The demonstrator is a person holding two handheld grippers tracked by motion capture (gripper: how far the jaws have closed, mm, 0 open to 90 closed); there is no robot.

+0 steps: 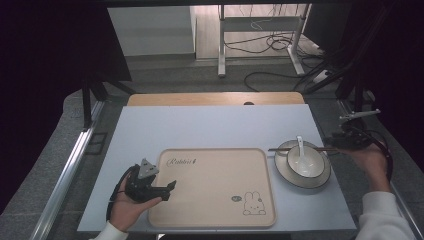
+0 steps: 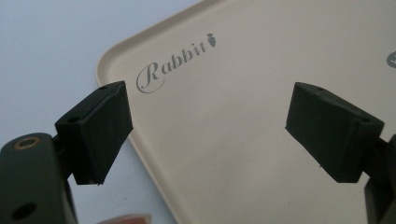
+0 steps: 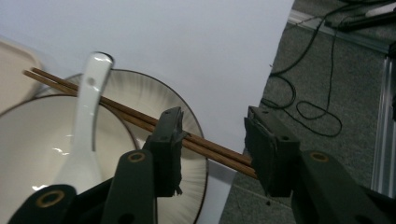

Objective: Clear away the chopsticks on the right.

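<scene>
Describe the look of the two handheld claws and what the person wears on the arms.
Both claws, left claw and right claw, are black with blocky jaws. The left carries a grey three-cornered plate; brass-coloured screw holes mark both bodies. A black cable trails from the right. The sleeves are white.

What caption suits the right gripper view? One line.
Open right tool straddling brown chopsticks laid across plate.

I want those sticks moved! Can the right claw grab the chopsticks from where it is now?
Probably yes: the right claw already straddles the chopsticks, open, nothing between them.
</scene>
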